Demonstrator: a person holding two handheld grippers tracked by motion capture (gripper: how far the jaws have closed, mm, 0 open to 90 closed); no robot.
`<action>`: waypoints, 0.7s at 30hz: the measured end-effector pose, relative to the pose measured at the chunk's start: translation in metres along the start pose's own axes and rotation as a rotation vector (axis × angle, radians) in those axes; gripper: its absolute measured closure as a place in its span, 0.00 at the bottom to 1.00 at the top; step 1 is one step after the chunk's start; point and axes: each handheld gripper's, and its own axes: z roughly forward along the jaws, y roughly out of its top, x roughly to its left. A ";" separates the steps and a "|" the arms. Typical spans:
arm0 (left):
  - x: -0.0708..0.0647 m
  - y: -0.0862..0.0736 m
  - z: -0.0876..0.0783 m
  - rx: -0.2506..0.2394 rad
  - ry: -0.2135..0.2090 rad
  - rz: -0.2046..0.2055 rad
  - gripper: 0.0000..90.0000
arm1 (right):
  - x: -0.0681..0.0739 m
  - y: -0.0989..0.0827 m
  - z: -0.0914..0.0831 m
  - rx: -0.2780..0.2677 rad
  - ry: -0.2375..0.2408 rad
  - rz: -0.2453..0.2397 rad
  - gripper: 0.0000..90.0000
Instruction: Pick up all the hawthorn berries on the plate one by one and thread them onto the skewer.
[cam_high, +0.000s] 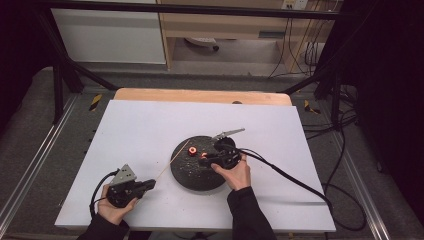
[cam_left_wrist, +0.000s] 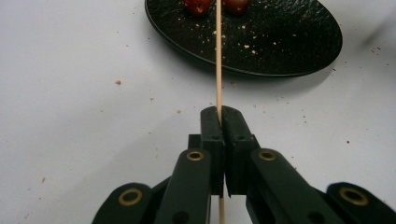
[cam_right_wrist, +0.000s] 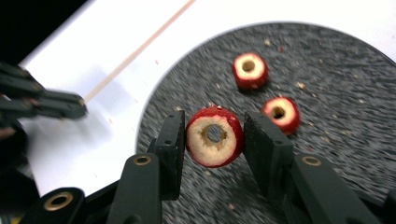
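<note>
My left gripper (cam_left_wrist: 219, 114) is shut on a thin wooden skewer (cam_left_wrist: 218, 56) that points toward a black round plate (cam_left_wrist: 289, 42). In the high view this gripper (cam_high: 146, 185) sits at the front left of the table, its skewer (cam_high: 172, 160) reaching over the plate's rim (cam_high: 180, 175). My right gripper (cam_right_wrist: 215, 136) is shut on a red cored fruit piece (cam_right_wrist: 201, 154), lifted slightly above the plate (cam_right_wrist: 345, 70). Two more cored pieces (cam_right_wrist: 250, 70) (cam_right_wrist: 280, 114) lie on the plate. From above, the right gripper (cam_high: 203, 160) hovers over the plate's middle.
A white board (cam_high: 150, 125) covers the wooden table (cam_high: 200, 95). Crumbs are scattered on the plate and the board. The right gripper's cable (cam_high: 290, 177) trails off to the right. Black frame bars (cam_high: 65, 75) stand at the back corners.
</note>
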 end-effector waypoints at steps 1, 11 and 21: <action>0.000 0.000 0.000 -0.002 0.000 -0.001 0.98 | 0.000 -0.002 -0.001 -0.026 0.005 0.011 0.67; -0.002 0.000 0.000 -0.019 -0.006 -0.006 0.98 | 0.001 -0.023 -0.002 -0.272 0.071 0.128 0.67; -0.004 -0.001 0.000 -0.035 -0.005 -0.015 0.98 | -0.004 -0.031 0.002 -0.417 0.073 0.190 0.67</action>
